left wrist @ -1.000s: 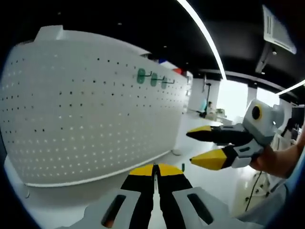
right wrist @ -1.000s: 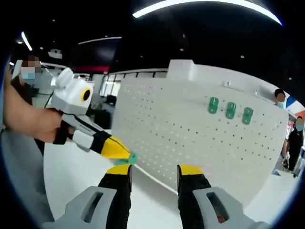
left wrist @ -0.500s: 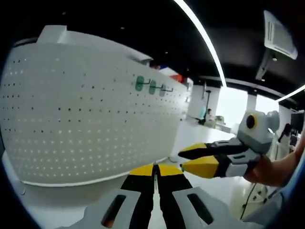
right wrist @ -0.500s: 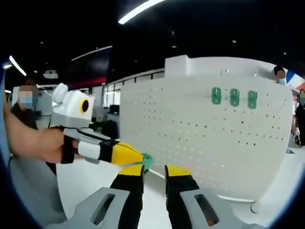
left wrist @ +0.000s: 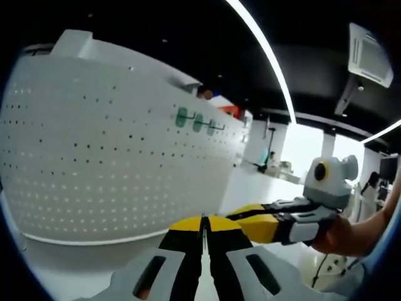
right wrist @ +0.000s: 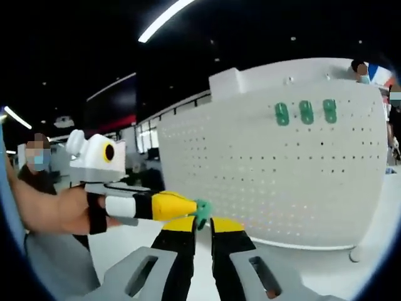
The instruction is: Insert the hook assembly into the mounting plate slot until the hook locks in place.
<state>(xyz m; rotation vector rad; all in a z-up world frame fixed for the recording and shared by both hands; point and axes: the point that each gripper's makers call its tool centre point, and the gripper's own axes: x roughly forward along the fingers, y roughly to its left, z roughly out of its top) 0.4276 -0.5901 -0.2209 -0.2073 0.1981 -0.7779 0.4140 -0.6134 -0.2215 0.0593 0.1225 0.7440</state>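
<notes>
A white pegboard [left wrist: 94, 157] [right wrist: 301, 182] stands upright on a white table, with three green hooks [left wrist: 195, 121] [right wrist: 306, 111] hung in a row near its top. In the right gripper view, the left gripper [right wrist: 193, 207] comes in from the left, shut on a small green hook [right wrist: 202, 211]. My right gripper [right wrist: 203, 222] has its jaws drawn in to about the hook's width, one on each side of it. In the left gripper view, my left gripper [left wrist: 202, 219] is shut and the right gripper [left wrist: 233, 216] meets its tips from the right.
A person's forearm [right wrist: 44, 210] and hand [left wrist: 351, 232] hold the grippers. Other people stand behind the board's far top corner [right wrist: 362, 68]. The white tabletop [right wrist: 376, 251] runs along the board's base, where a small round foot [right wrist: 357, 254] sits.
The right gripper's jaws have narrowed from wide open to a slim gap around the green hook. The two grippers have come together, tip to tip, in front of the pegboard.
</notes>
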